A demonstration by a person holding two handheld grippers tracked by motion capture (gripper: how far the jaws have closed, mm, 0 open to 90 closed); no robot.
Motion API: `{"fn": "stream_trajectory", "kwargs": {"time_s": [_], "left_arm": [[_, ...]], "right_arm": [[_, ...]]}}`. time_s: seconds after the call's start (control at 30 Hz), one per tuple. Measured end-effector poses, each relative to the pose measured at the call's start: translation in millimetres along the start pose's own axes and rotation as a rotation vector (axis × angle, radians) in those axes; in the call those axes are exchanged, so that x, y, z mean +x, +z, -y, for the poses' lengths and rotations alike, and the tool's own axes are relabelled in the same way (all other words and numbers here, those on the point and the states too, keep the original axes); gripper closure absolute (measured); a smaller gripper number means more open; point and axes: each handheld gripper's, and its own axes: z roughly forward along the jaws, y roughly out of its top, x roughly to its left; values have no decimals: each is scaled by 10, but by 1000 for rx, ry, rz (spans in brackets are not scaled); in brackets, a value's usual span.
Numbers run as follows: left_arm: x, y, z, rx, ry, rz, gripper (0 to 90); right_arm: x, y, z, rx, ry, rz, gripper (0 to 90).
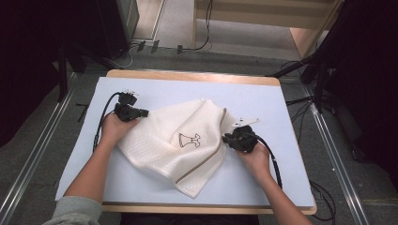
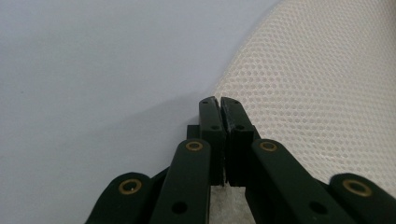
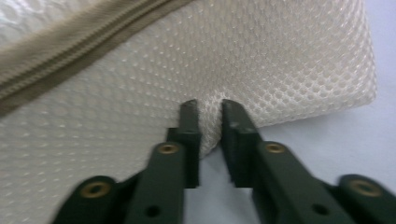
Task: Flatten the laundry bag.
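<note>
Cream mesh cloth (image 1: 173,140) lies mid-table on the pale blue mat (image 1: 263,101), a gripper at each side edge.
Bare mat rings it on all sides, widest at the far and right. Weave is honeycomb, with a tan zip band (image 3: 70,56) and a dark line drawing (image 1: 189,139). Left gripper (image 2: 218,103): jaws pressed together at the cloth's edge, grip on fabric unclear. Right gripper (image 3: 208,112): jaws narrowly apart, pinching a fold of mesh.
</note>
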Motion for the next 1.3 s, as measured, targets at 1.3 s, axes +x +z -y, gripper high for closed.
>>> {"fn": "stream_trajectory", "kwargs": {"time_s": [1.3], "left_arm": [[420,-665,73,-180,-183,-42,699]], "right_arm": [[201,-1137,297,-49,48,-92,632]]}}
